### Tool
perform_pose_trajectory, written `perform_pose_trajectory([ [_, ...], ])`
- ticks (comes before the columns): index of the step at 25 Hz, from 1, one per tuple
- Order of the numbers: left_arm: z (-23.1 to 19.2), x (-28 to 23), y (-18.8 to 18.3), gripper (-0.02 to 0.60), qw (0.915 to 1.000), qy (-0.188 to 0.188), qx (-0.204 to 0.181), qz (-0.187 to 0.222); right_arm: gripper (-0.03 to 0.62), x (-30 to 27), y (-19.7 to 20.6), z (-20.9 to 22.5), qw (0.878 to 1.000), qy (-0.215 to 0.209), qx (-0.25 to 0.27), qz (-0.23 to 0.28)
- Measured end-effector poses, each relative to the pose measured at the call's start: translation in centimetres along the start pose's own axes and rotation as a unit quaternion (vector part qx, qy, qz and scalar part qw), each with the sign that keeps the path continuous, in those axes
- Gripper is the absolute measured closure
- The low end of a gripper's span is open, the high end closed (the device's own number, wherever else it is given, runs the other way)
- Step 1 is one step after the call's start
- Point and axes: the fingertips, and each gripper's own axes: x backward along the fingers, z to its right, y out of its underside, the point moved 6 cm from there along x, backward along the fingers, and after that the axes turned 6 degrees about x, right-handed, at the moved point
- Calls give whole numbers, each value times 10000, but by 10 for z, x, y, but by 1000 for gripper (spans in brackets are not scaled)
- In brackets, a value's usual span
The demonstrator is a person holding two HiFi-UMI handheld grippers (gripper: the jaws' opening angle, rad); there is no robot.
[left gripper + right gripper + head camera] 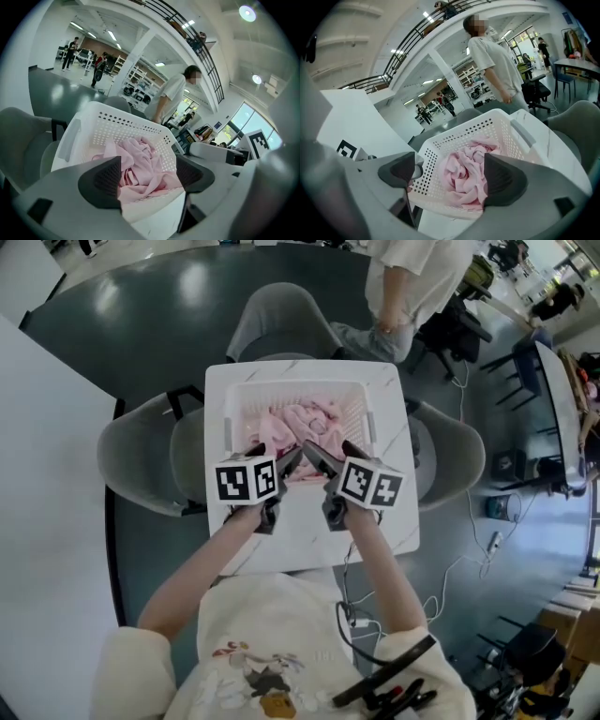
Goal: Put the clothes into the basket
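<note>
Clothes (302,425) form one heap inside one basket (295,387)

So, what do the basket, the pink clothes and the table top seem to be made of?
The basket: likely moulded white plastic, matte; its stiff walls are pierced with rows of small holes.
The pink clothes: soft thin fabric, perhaps cotton; they crumple in loose folds.
The table top: smooth white with faint grey veins; marble or a laminate imitation, I cannot tell.
</note>
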Motion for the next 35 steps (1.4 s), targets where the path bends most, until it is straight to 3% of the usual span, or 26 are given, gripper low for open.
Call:
perform_pose_trajectory([
  [7,1,30,6,239,9991,94,-347,227,163,22,11,-21,9986,-50,99,508],
  [14,2,55,9,258,9974,180,-406,566,200,40,17,-42,9971,-41,321,683],
  [17,5,65,12,258,9961,251,-444,718,235,46,23,-51,9958,-10,552,730],
  [22,9,75,24,259,9953,279,-593,718,346,58,33,-60,9912,259,911,921],
  [28,4,97,43,370,9953,109,-384,879,464,77,49,-74,9900,189,753,1177],
  [35,16,121,64,488,9916,-265,-313,1228,496,105,66,-73,9910,-61,615,1189],
])
